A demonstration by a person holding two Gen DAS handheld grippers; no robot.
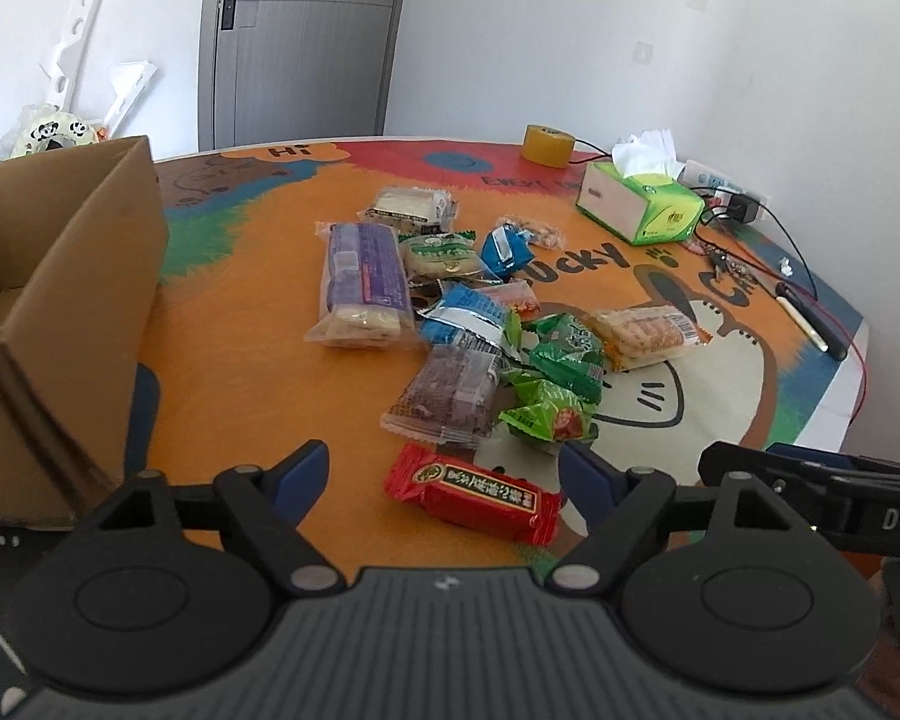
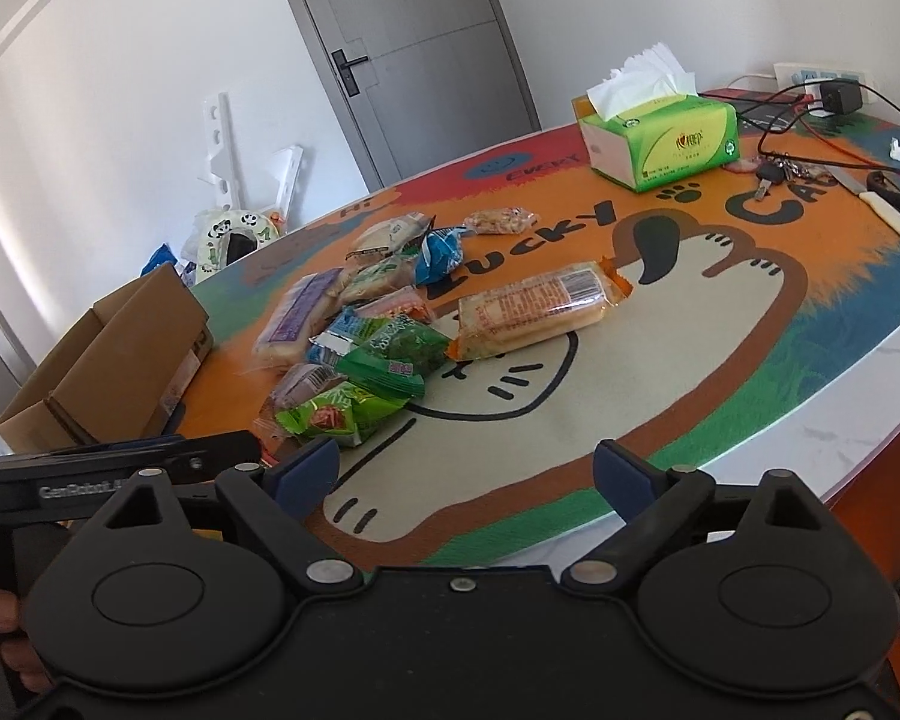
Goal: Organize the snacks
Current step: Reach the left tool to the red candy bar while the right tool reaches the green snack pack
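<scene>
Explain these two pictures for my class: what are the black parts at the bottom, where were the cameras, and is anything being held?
No robot here: a person holds two hand tools, each with a camera looking along its fingers. One picture shows the left gripper, open around a red rectangular snack packet without pressing it. The other shows the right gripper, open and empty. A pile of wrapped snacks lies on the colourful cartoon table mat, beside an open brown cardboard box and a green tissue box.

You face white walls (image 1: 570, 30) and a shut grey door (image 1: 294, 42); daylight falls on the round table (image 2: 840, 432) and its bright cartoon mat (image 2: 570, 420).
</scene>
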